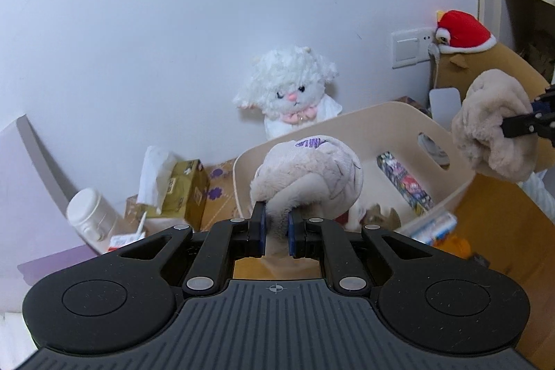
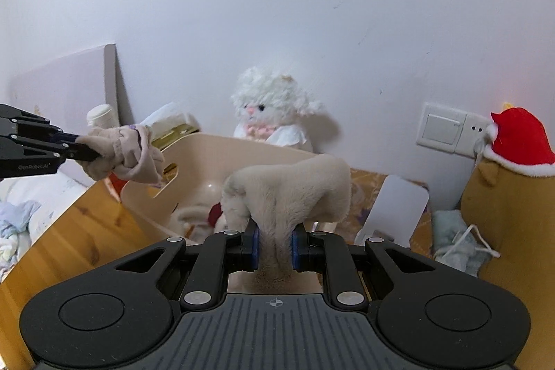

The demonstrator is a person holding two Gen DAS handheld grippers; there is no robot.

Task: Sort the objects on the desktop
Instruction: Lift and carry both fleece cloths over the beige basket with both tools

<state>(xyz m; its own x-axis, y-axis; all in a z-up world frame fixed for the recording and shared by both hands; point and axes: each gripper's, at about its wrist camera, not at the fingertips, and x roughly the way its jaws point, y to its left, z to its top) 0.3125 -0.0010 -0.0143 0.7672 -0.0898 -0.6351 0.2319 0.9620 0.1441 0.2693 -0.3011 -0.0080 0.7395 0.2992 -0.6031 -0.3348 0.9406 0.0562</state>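
My left gripper (image 1: 276, 224) is shut on a beige fleece-lined glove with a purple logo (image 1: 308, 175), held above the near rim of a beige plastic basket (image 1: 378, 117). In the right wrist view that glove (image 2: 128, 151) hangs from the left gripper (image 2: 91, 155) over the basket's left rim (image 2: 194, 144). My right gripper (image 2: 274, 241) is shut on a second beige fluffy glove (image 2: 295, 189), held over the basket. In the left wrist view this glove (image 1: 492, 130) and the right gripper (image 1: 510, 127) are at the right, above the basket's handle end.
A white plush lamb (image 1: 291, 89) sits against the wall behind the basket. A brown plush with a red hat (image 2: 513, 179) stands right. A tissue box (image 1: 184, 193) and white bottle (image 1: 92, 217) are left. The basket holds a colourful packet (image 1: 406, 182). The wooden desk (image 2: 86, 231) carries everything.
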